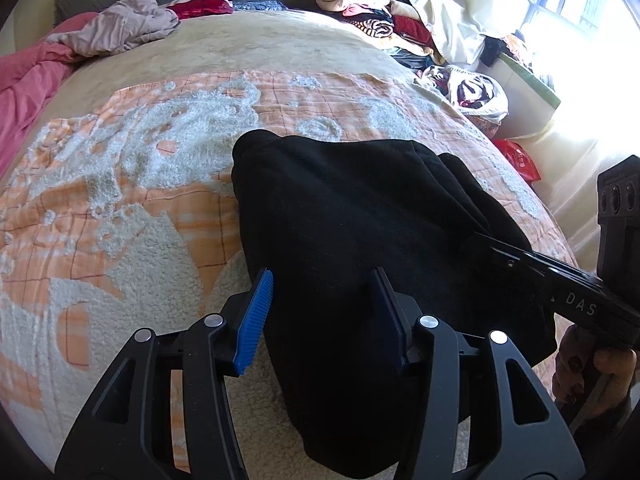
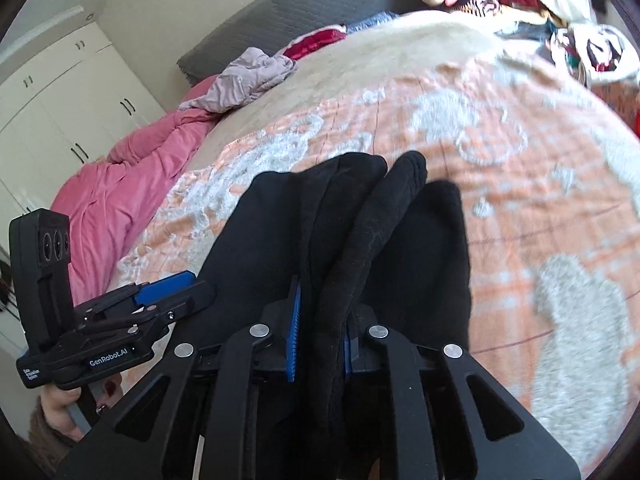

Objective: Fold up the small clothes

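A black garment [image 1: 360, 216] lies crumpled on the orange-and-white blanket [image 1: 140, 184] of a bed. My left gripper [image 1: 320, 304] hovers over its near left edge; the jaws stand apart, with cloth under and between them and the blue pad [image 1: 256, 320] clear of the fabric. In the right wrist view the left gripper [image 2: 192, 288] sits at the garment's left side. My right gripper [image 2: 320, 336] is shut on a raised fold of the black garment [image 2: 360, 232], both pads pressed on the cloth. In the left wrist view the right gripper [image 1: 484, 242] reaches in over the garment's right edge, held by a hand [image 1: 592, 372].
A heap of mixed clothes [image 1: 372, 12] is piled at the bed's far right, with a white patterned bundle [image 1: 472, 88] and a red bag [image 1: 520, 160] beside it. A mauve garment [image 1: 120, 28] and a pink duvet [image 1: 24, 76] lie far left. White wardrobes [image 2: 60, 100] stand beyond.
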Demonstrator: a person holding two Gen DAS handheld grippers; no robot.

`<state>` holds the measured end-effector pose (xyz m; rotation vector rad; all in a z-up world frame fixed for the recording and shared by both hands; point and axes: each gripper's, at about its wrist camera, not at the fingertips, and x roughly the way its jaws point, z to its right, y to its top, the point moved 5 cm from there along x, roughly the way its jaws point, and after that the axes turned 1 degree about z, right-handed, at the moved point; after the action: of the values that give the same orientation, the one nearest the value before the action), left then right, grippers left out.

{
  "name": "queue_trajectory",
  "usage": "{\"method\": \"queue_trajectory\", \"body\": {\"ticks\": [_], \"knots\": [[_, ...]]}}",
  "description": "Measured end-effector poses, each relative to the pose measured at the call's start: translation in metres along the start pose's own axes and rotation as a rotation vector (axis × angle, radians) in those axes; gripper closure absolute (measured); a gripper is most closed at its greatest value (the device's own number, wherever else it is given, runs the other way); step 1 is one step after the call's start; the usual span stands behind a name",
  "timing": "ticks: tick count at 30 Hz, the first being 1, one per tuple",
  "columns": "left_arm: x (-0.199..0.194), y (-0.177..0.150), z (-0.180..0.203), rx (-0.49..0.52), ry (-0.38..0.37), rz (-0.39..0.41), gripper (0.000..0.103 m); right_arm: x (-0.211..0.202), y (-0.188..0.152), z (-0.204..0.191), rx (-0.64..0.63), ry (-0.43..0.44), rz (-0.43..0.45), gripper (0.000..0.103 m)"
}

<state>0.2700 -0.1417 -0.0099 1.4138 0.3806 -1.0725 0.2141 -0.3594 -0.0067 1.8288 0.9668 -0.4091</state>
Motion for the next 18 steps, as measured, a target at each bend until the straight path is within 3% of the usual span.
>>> {"method": "queue_trajectory", "body": {"ticks": [3,6,11,17,18], "knots": [[0.001,-0.001,0.007,0.019,0.002,-0.001,0.057,0.003,0.0,0.013,0.004,-0.03,-0.01,0.089],[0.008,-0.007,0.011,0.016,0.0,-0.021,0.057,0.023,-0.006,0.027,0.055,-0.064,-0.077,0.089],[0.008,-0.014,0.016,0.03,0.009,-0.013,0.055,0.02,-0.01,0.038,0.117,-0.034,-0.073,0.087],[0.005,-0.019,0.012,0.01,0.01,-0.011,0.055,0.003,-0.019,0.035,0.122,-0.033,-0.067,0.067],[0.004,-0.02,0.012,0.006,0.008,-0.01,0.055,-0.001,-0.021,0.034,0.124,-0.029,-0.072,0.055]]}}
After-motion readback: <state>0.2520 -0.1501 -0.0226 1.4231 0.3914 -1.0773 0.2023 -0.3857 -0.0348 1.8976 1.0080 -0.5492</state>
